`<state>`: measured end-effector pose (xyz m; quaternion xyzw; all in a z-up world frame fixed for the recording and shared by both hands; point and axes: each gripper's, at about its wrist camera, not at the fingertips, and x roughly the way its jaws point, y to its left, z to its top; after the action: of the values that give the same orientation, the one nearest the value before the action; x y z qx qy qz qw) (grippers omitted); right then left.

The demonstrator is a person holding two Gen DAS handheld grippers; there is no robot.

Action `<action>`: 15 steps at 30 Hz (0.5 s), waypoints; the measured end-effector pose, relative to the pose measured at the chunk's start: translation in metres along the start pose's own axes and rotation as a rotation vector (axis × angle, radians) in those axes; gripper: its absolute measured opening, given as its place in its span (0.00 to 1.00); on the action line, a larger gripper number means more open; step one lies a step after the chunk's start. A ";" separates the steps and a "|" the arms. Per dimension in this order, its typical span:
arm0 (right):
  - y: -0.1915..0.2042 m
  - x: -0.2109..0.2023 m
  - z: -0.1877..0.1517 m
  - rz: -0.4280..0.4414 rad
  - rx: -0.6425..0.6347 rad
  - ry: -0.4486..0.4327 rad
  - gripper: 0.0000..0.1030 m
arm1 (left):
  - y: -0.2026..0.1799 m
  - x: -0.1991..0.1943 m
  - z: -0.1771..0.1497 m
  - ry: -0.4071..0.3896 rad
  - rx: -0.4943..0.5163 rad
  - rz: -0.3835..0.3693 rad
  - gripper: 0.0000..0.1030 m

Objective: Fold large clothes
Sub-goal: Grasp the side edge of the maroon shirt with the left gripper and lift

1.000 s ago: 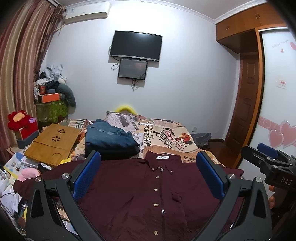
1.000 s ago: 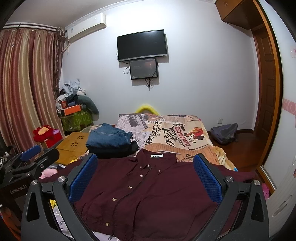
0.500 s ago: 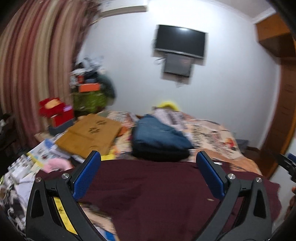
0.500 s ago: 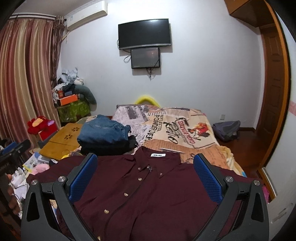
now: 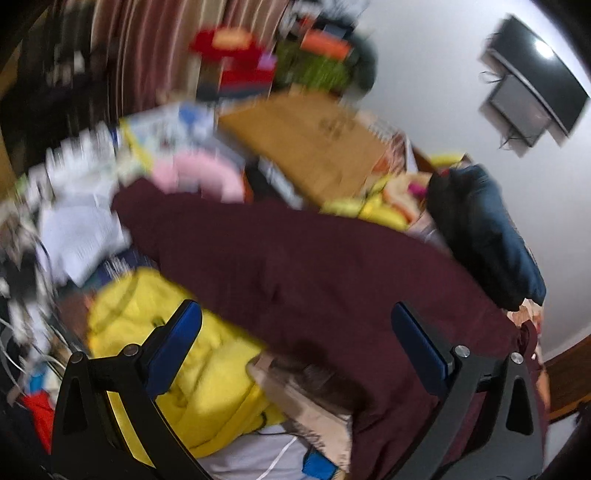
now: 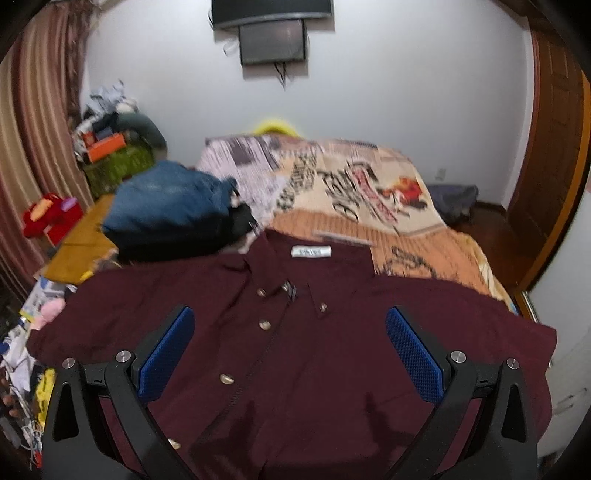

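The left gripper [image 5: 295, 343] has swung left and rolled since a second ago: the shirt [image 5: 314, 266] now crosses its frame slantwise, a yellow garment [image 5: 177, 373] fills the lower left, and the TV [image 5: 535, 85] sits upper right. The right gripper [image 6: 290, 349] has dipped closer over the shirt's collar [image 6: 310, 254].

I'm in a home bedroom: a bed [image 6: 461, 258] with a printed cover, striped curtains [image 6: 33, 122], a wall-mounted TV [image 6: 271, 11], a wooden door [image 6: 546, 140], and household clutter [image 6: 110, 129] piled beside the bed.
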<state>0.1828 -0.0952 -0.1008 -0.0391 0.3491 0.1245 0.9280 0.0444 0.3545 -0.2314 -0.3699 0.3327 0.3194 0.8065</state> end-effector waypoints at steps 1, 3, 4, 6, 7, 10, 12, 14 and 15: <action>-0.001 0.004 -0.001 -0.005 0.002 0.013 1.00 | 0.008 0.010 0.000 0.033 -0.026 -0.016 0.94; -0.001 0.010 -0.001 -0.006 0.011 0.036 1.00 | 0.032 0.034 -0.004 0.122 -0.119 -0.092 0.90; -0.002 0.012 -0.003 -0.003 0.021 0.053 1.00 | 0.038 0.037 -0.008 0.147 -0.163 -0.118 0.89; -0.003 0.015 -0.003 0.007 0.036 0.070 1.00 | 0.059 0.052 -0.013 0.180 -0.271 -0.174 0.88; -0.003 0.016 -0.004 0.011 0.041 0.075 1.00 | 0.065 0.057 -0.016 0.188 -0.305 -0.186 0.87; -0.001 0.021 -0.002 0.015 0.042 0.086 1.00 | 0.077 0.074 -0.020 0.241 -0.373 -0.259 0.77; -0.001 0.026 0.000 0.015 0.038 0.090 1.00 | 0.085 0.088 -0.021 0.274 -0.425 -0.301 0.70; -0.001 0.026 0.000 0.013 0.036 0.093 1.00 | 0.085 0.097 -0.018 0.281 -0.428 -0.299 0.68; -0.002 0.026 0.001 0.015 0.037 0.093 1.00 | 0.086 0.102 -0.014 0.285 -0.429 -0.297 0.68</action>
<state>0.2023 -0.0919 -0.1172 -0.0252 0.3945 0.1229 0.9103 0.0337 0.4156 -0.3507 -0.6177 0.3100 0.2058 0.6928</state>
